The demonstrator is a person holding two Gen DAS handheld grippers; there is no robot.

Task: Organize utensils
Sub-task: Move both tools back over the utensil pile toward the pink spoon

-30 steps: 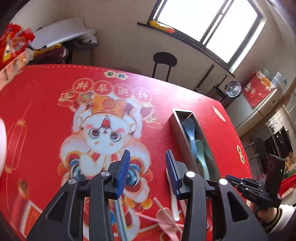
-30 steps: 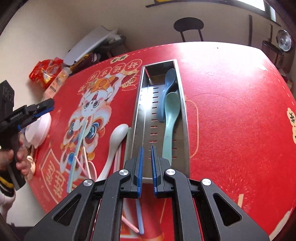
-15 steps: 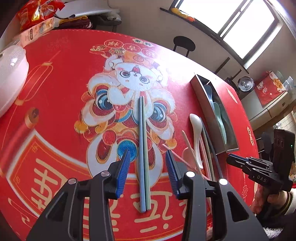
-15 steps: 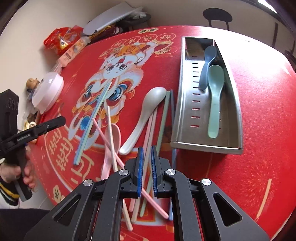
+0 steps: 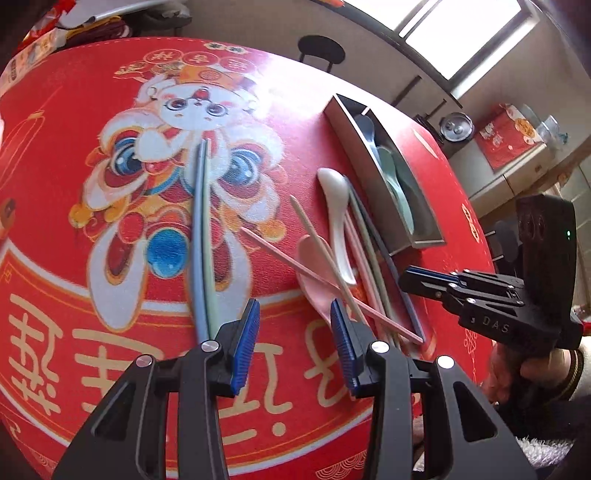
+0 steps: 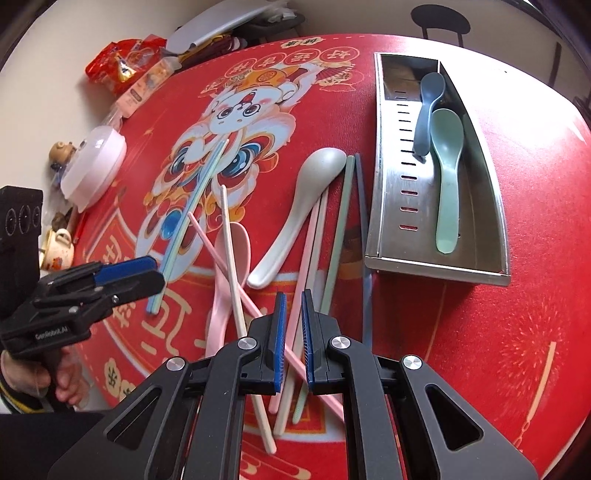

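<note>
A steel tray (image 6: 384, 192) (image 5: 354, 125) on the red tablecloth holds a blue spoon (image 6: 428, 107) and a green spoon (image 6: 447, 170). Left of it lie a white spoon (image 6: 295, 218) (image 5: 334, 206), a pink spoon (image 6: 227, 266) (image 5: 314, 273), pink, green and dark blue chopsticks (image 6: 341, 229), and a light blue and green pair (image 6: 195, 206) (image 5: 203, 229). My left gripper (image 5: 293, 336) is open and empty, above the cloth near the pink spoon. My right gripper (image 6: 291, 321) is nearly shut and empty, above the pink chopsticks.
A white lidded bowl (image 6: 94, 166), small figurines and a cup (image 6: 59, 247) sit at the table's left edge. Snack packets (image 6: 125, 70) lie at the far edge. A black chair (image 6: 439, 18) stands beyond the table.
Both grippers have drawn back and lowered toward the loose utensils. The left gripper shifted right, from over the blue and green pair toward the pink spoon.
</note>
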